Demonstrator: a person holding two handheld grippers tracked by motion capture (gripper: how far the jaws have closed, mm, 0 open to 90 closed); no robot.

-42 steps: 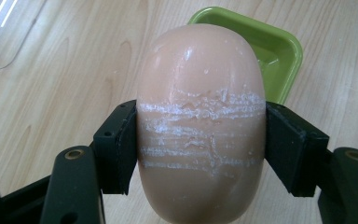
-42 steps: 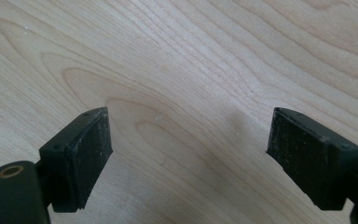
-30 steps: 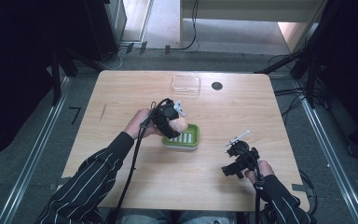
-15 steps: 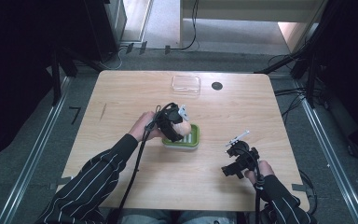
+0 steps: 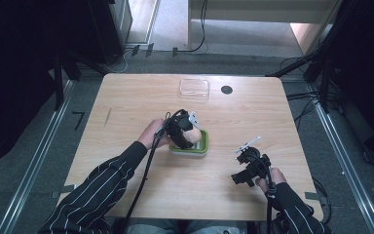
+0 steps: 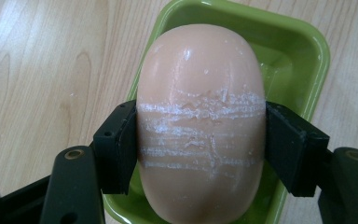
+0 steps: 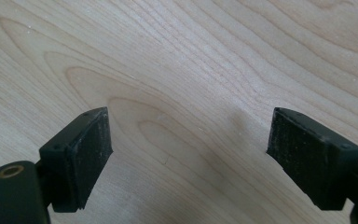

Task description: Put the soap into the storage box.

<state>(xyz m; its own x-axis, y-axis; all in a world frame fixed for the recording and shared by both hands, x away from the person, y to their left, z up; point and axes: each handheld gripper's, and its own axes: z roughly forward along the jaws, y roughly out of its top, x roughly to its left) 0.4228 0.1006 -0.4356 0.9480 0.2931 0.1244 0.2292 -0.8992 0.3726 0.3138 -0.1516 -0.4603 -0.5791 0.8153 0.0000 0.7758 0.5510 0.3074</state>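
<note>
From the high view we look down on a pale wooden table. Near its middle our left gripper holds a peach-coloured soap bar directly over a small green dish. Our right gripper rests well apart, toward the near right corner. A clear plastic lid and a small dark disc lie near the far edge. The left hand is plainly the nearer one to the dish.

In the left gripper view, the two black jaws press the bar's long sides, so its long axis runs away from us, in line with the dish's length. The soap bar is a smooth, rounded oval, scored with chalky white scratches across its middle. The dish is glossy, with rounded corners. We cannot tell whether the bar touches its floor.

In the right gripper view, the jaws stand wide apart, holding nothing, above bare wood grain.
</note>
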